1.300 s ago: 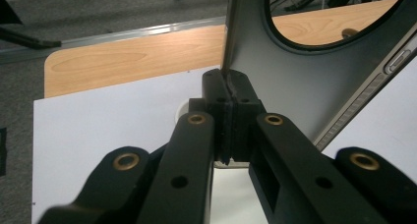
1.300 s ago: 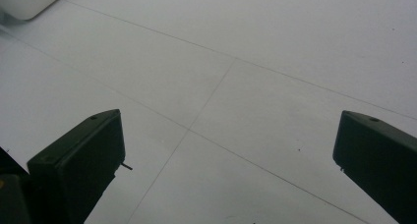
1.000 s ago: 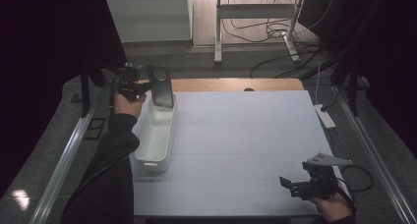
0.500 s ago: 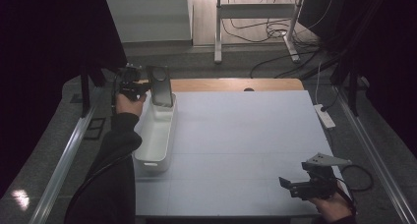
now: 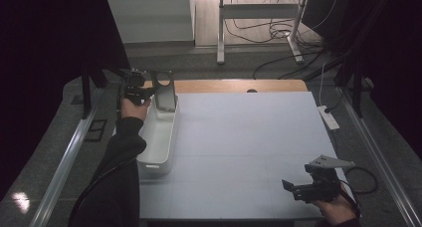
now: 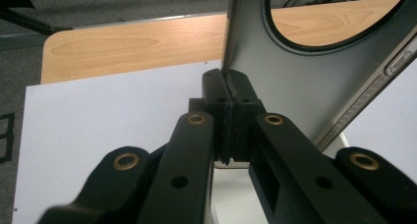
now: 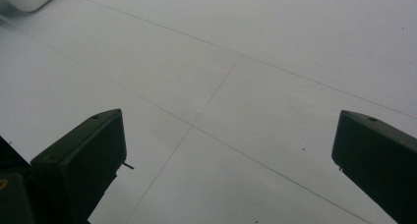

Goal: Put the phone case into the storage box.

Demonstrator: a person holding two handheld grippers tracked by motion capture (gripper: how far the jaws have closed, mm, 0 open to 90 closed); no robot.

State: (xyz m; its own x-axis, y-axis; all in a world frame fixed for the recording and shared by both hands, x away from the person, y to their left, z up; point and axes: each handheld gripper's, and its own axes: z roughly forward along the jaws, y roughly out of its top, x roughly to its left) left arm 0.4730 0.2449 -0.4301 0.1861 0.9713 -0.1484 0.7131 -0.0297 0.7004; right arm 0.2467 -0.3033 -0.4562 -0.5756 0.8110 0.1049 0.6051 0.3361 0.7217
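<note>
While the left gripper (image 5: 144, 93) pinches the edge of the grey plate (image 5: 164, 91), the plate stands up over the far end of the white bin (image 5: 158, 137), upper left | right gripper (image 5: 293, 187) lower right, jaws wide apart over the bare table (image 5: 249, 137).

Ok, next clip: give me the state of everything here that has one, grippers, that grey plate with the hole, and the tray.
Left gripper: shut, jaws clamped on the grey plate's edge.
Grey plate: held upright over the far end of the tray; its lower end cannot be judged as touching or clear.
White tray: on the table's left side, open top, nothing visible lying in it.
Right gripper: open, jaws wide apart, holding nothing, above bare tabletop.
</note>
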